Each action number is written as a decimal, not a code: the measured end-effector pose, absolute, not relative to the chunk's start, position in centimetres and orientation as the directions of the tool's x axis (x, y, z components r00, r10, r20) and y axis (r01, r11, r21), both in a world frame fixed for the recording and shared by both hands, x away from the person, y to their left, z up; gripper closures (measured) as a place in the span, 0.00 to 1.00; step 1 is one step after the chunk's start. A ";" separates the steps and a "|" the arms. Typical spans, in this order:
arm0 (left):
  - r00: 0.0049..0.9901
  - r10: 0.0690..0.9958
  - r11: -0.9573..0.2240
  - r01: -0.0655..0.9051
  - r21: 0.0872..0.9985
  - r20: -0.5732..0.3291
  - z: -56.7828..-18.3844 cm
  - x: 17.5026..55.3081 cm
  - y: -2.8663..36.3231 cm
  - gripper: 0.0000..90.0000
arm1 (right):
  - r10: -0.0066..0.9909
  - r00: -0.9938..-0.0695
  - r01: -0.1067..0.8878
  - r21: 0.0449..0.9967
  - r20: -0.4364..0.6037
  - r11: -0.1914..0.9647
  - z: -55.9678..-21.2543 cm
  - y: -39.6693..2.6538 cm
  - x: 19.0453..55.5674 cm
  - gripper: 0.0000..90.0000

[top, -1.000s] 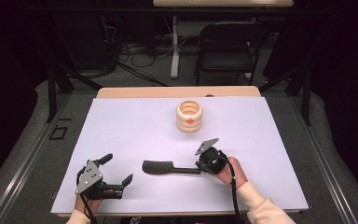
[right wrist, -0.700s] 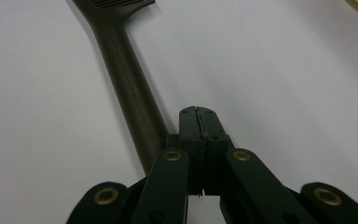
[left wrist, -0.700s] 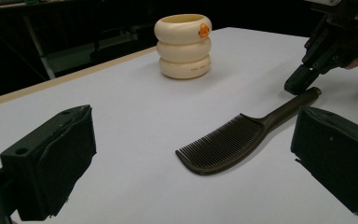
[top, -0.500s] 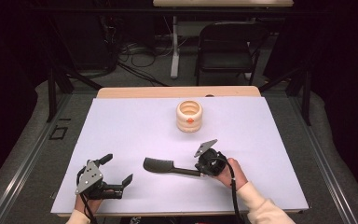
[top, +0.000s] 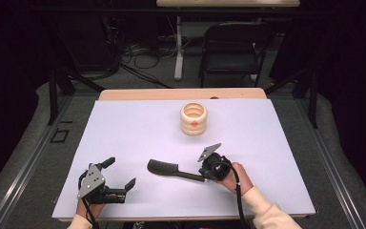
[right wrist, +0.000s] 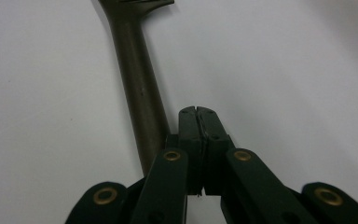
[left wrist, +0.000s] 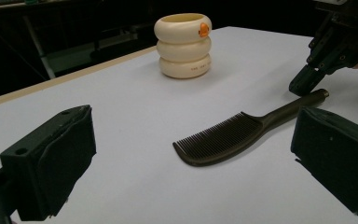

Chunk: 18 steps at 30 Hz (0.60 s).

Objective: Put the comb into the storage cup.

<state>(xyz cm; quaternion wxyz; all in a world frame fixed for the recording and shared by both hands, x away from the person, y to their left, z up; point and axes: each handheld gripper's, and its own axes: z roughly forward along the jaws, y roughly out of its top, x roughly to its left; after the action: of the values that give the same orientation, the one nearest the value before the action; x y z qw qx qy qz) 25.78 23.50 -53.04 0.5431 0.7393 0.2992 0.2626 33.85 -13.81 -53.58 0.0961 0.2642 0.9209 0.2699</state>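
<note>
Comb (top: 171,170) on table, right claw (right wrist: 198,122) closed beside handle

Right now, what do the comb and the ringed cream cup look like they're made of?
The comb looks like dark moulded plastic with a matte finish: fine, even teeth and a smooth one-piece handle. The ringed cream cup seems to be plastic or soft rubber, smooth with a slight sheen on its three stacked bulges; the look alone doesn't settle which. It carries a small orange mark near the rim.
</note>
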 end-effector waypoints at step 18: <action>0.684 0.727 -0.232 0.158 0.960 0.063 -53.0 25.8 23.5 0.00 | 0.560 -0.825 0.424 0.573 -0.075 0.701 -51.9 -15.1 34.1 0.66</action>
<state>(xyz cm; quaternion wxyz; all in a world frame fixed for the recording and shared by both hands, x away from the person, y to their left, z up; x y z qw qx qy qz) 25.77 23.49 -53.05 0.5426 0.7398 0.2992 0.2621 34.08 -15.15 -51.93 0.1225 0.2691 0.9142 0.2772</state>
